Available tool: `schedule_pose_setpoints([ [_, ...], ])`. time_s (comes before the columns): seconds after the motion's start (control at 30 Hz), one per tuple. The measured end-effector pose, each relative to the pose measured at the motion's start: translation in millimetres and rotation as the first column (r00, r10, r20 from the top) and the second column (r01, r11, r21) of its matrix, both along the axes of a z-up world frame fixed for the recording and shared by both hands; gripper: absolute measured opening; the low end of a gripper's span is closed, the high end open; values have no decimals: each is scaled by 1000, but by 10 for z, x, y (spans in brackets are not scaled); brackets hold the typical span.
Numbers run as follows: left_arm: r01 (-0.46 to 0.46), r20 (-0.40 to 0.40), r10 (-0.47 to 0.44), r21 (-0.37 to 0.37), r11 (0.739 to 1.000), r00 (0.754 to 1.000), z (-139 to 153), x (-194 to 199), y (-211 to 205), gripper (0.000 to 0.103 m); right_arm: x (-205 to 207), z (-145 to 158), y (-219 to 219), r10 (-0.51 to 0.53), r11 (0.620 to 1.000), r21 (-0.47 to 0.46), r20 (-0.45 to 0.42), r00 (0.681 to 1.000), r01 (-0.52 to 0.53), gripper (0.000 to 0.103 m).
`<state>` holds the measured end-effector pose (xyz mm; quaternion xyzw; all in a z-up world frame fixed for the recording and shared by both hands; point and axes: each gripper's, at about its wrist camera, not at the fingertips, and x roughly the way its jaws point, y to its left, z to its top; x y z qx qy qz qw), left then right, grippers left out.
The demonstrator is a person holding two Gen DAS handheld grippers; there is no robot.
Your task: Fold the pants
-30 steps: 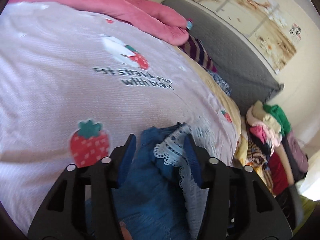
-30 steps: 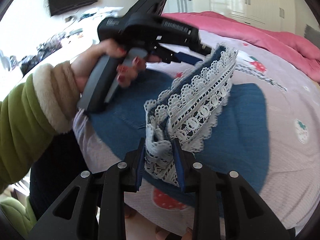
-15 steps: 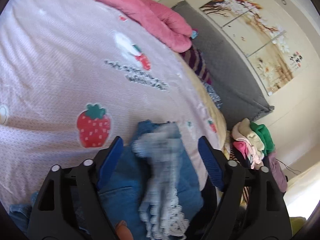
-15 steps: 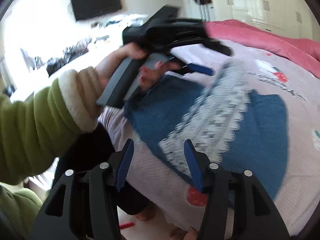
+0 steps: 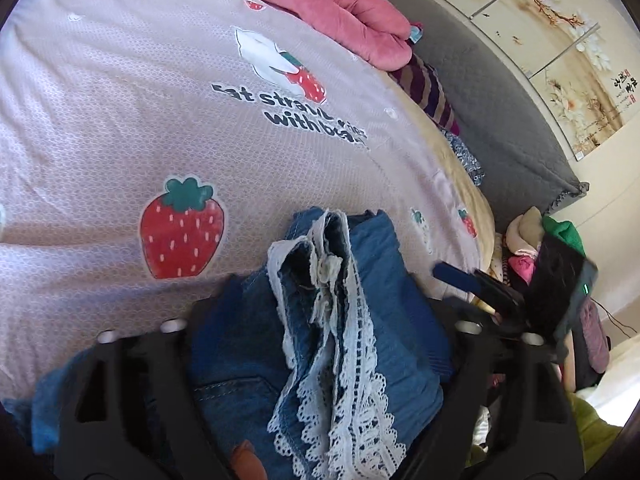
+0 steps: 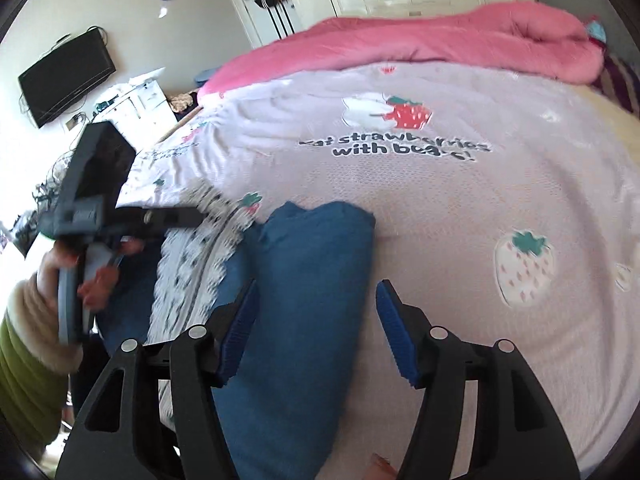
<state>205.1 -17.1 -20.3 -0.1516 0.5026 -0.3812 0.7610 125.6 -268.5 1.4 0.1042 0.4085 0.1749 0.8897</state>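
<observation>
Bed (image 6: 480, 208) first, strawberry sheet spread wide ahead of both tongs, with a pink quilt (image 6: 440, 40) bunched along the far side beyond them. Nearer in, the pants (image 6: 312, 248), blue denim, lie on the sheet right under the two tools, doubled into a thick pad. Its rounded fold sits just ahead of the right tongs (image 6: 317, 292), running back under their left finger. Those right tongs stand parted, nothing pinched, and their jaws have just been opening further, with only denim edge and bare sheet between them.

Over to the left tongs (image 5: 324, 312): the bundle rises between the fingers and hides their tips, so I cannot tell whether they bite or merely straddle it, though the jaws have just been closing. The white lace trim (image 5: 348, 360) lies rucked along the top of the denim, between those fingers.

To my eye the fold is laid and wants tidying. I would drop the lace flat rather than let it twist. Then sweep the right tongs along the fold to square it. Finally, take the next bite low on the denim, not on the flimsy lace, which would likely stretch or slip.
</observation>
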Motion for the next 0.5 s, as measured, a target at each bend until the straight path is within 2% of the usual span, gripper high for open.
schedule_pose_setpoints([
  [0.03, -6, -8, 6, -9, 1000, 1000, -20, 16, -3, 29, 74, -15, -10, -3, 1000, 5, -9, 1000, 3, 59],
  [0.07, -13, -11, 13, -8, 1000, 1000, -34, 36, -15, 22, 176, -60, -22, 3, 1000, 14, -27, 1000, -3, 59],
  [0.13, -16, -14, 15, -3, 1000, 1000, -58, 71, -47, 17, 391, -135, -28, -2, 1000, 22, -61, 998, 4, 59],
  [0.17, -15, -12, 15, -4, 1000, 1000, -57, 84, -66, 16, 464, -183, -8, 18, 999, 39, -83, 996, -15, 57],
  [0.23, -16, 3, 16, -37, 999, 1000, -8, 80, -69, 15, 607, -286, 12, 44, 998, 58, -146, 988, -36, 30],
  [0.27, -12, 21, 14, -65, 998, 1000, 34, 71, -52, 15, 614, -286, 11, 52, 997, 65, -150, 987, -43, 13],
  [0.37, -3, 71, 11, -104, 995, 997, 102, 29, 9, 15, 572, -203, -139, 17, 996, 88, -106, 994, -7, 12],
  [0.4, -15, 57, 19, -81, 997, 998, 54, 45, 23, 15, 575, -211, -181, 5, 996, 90, -107, 994, 5, 12],
  [0.5, -59, -9, 59, 47, 997, 998, -201, 119, -7, 15, 601, -325, -140, -1, 999, 45, -118, 993, 7, 12],
])
